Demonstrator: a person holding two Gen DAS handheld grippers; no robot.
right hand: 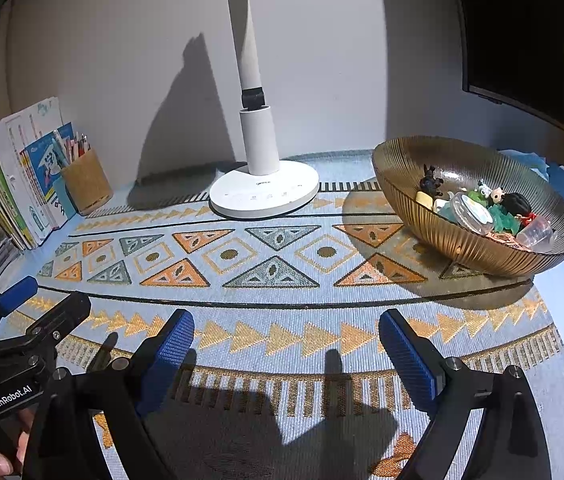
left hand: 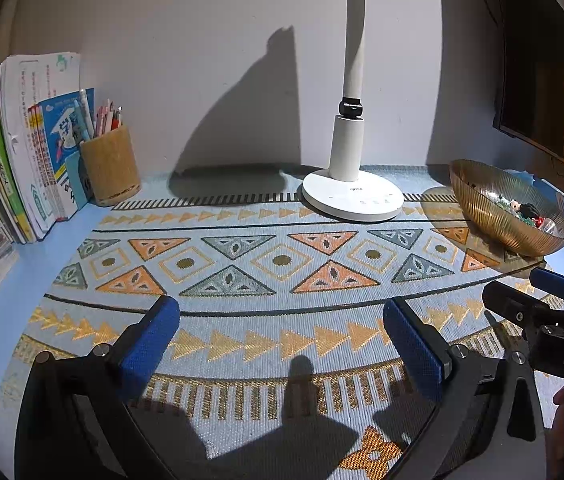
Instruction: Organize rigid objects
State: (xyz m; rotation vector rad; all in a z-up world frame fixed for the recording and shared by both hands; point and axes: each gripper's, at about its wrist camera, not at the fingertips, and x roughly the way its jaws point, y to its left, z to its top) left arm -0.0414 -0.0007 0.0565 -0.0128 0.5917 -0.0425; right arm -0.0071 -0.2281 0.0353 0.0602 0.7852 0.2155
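A ribbed gold bowl (right hand: 433, 236) stands at the right on the patterned cloth and holds several small toys and figurines (right hand: 497, 208) and clear plastic lids. It also shows in the left wrist view (left hand: 481, 212). My left gripper (left hand: 282, 312) is open and empty, low over the cloth's near middle. My right gripper (right hand: 285, 324) is open and empty, low over the cloth, to the left of the bowl. The right gripper (left hand: 521, 300) shows at the right edge of the left wrist view; the left gripper (right hand: 38, 300) shows at the left edge of the right wrist view.
A white desk lamp (left hand: 351, 196) stands at the back middle against the wall. A wooden pen holder (left hand: 110, 164) and upright books (left hand: 22, 152) stand at the back left. A dark screen (left hand: 545, 92) hangs at the right. The patterned cloth (right hand: 282, 256) covers the table.
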